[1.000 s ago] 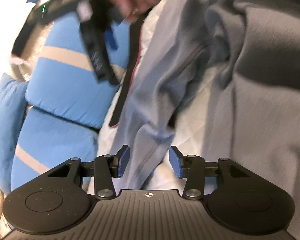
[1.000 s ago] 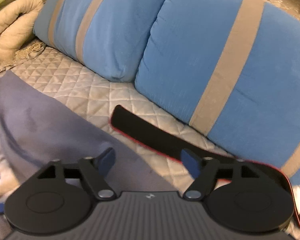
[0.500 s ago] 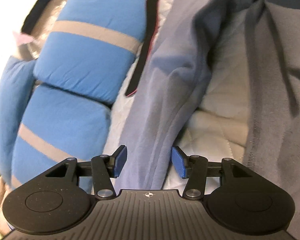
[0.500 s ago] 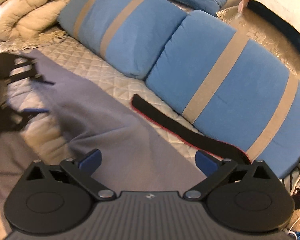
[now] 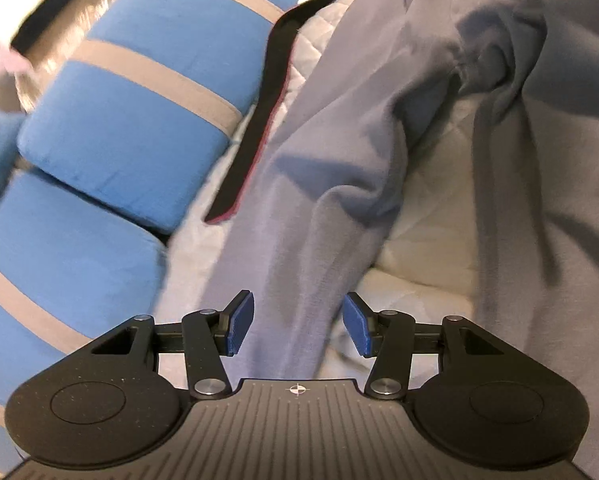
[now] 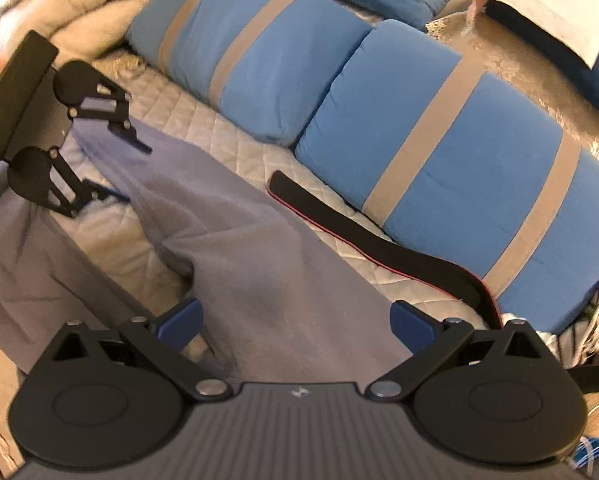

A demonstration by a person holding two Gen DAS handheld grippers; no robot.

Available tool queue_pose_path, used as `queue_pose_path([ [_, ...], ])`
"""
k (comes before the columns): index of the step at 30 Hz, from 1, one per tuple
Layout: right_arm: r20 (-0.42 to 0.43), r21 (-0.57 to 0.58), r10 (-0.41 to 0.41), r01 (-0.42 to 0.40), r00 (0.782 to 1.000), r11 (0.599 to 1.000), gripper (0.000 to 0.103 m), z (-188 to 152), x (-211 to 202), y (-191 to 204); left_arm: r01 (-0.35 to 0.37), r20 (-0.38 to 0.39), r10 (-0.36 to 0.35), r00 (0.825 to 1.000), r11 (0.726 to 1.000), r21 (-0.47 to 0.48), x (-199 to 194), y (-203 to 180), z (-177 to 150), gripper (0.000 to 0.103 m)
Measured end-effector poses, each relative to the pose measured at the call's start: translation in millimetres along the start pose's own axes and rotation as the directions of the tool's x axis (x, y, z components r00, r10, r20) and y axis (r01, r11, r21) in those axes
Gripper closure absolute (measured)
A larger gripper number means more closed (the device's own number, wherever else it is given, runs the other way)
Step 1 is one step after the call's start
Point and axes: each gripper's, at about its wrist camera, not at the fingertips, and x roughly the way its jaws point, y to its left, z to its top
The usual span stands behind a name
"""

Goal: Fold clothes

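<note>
A grey-lavender garment (image 5: 339, 160) lies rumpled on a quilted cream bedspread (image 5: 431, 220). One long sleeve-like part of it runs toward the camera and passes between the blue pads of my left gripper (image 5: 299, 326). The pads stand apart from the cloth on both sides, so that gripper is open. In the right wrist view the same garment (image 6: 259, 260) spreads under my right gripper (image 6: 295, 320), whose jaws are wide open with nothing gripped. The left gripper (image 6: 133, 172) shows there at the far left, at the end of the sleeve.
Two blue pillows with tan stripes (image 6: 439, 168) line the far side of the bed. A black strap with a red edge (image 6: 379, 240) lies on the bedspread (image 6: 203, 136) beside them. A rolled cream blanket (image 6: 79, 12) sits at the upper left, and loose cables (image 6: 595, 432) at the lower right.
My right gripper has opened wider and drawn back, bringing the left gripper into its view. The left gripper has moved along the sleeve; the hand and other gripper have left its view.
</note>
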Motion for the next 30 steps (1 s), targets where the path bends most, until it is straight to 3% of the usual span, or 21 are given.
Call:
queue_pose_path([
  [7, 0.000, 0.033, 0.043, -0.043, 0.999, 0.999, 0.000, 4.6, 9.1, -5.4, 0.065, -0.035, -0.069, 0.997, 0.994, -0.085, 17.1, 10.8, -3.1, 0.055],
  [16, 0.043, 0.031, 0.069, -0.070, 0.997, 0.997, 0.000, 19.9, 5.9, -3.3, 0.137, -0.027, -0.143, 0.989, 0.976, -0.172, 28.6, 24.3, -10.2, 0.056],
  [18, 0.040, 0.026, 0.059, -0.060, 0.997, 0.998, 0.000, 20.2, 6.7, -2.8, 0.148, -0.023, -0.155, 0.988, 0.972, -0.184, 27.9, 26.6, -11.8, 0.059],
  [20, 0.027, 0.033, 0.045, -0.046, 0.999, 0.998, 0.000, 19.7, 8.9, -4.1, 0.144, -0.017, -0.150, 0.989, 0.971, -0.189, 24.9, 28.5, -12.1, 0.077],
  [25, -0.003, 0.055, 0.026, -0.026, 1.000, 0.998, 0.000, 13.7, 14.6, -12.2, 0.062, -0.018, -0.066, 0.998, 0.983, -0.171, 16.2, 29.3, -10.5, 0.099],
  [30, -0.022, 0.035, 0.039, -0.039, 0.999, 0.999, 0.000, -0.6, 21.9, -18.5, 0.018, -0.033, -0.020, 0.999, 0.997, -0.077, 8.9, 14.6, -11.7, 0.100],
])
